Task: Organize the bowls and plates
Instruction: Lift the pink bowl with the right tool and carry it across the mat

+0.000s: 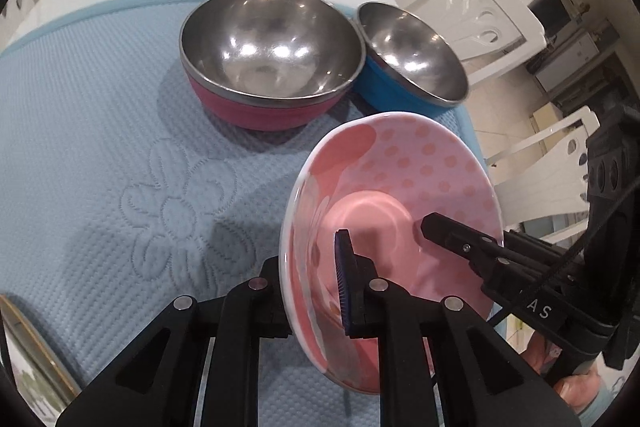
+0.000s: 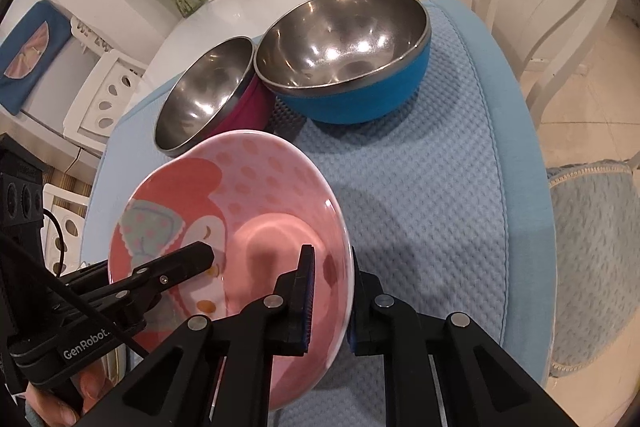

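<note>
The pink dotted plate (image 1: 400, 195) is pinched on opposite rims, the left gripper (image 1: 316, 291) on one edge and the right gripper (image 2: 330, 291) on the other, each with one finger inside the dish and one behind. Sharing the load this way likely keeps the shallow, slippery rim from twisting. The plate sits just in front of the red bowl (image 1: 272, 67), with the blue bowl (image 1: 412, 55) beside that; whether the plate is lifted clear of the blue mat (image 1: 100, 131) is hard to judge.

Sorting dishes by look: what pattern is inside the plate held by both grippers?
Pink plate, polka dots and a cartoon figure; right wrist view shows it best.
</note>
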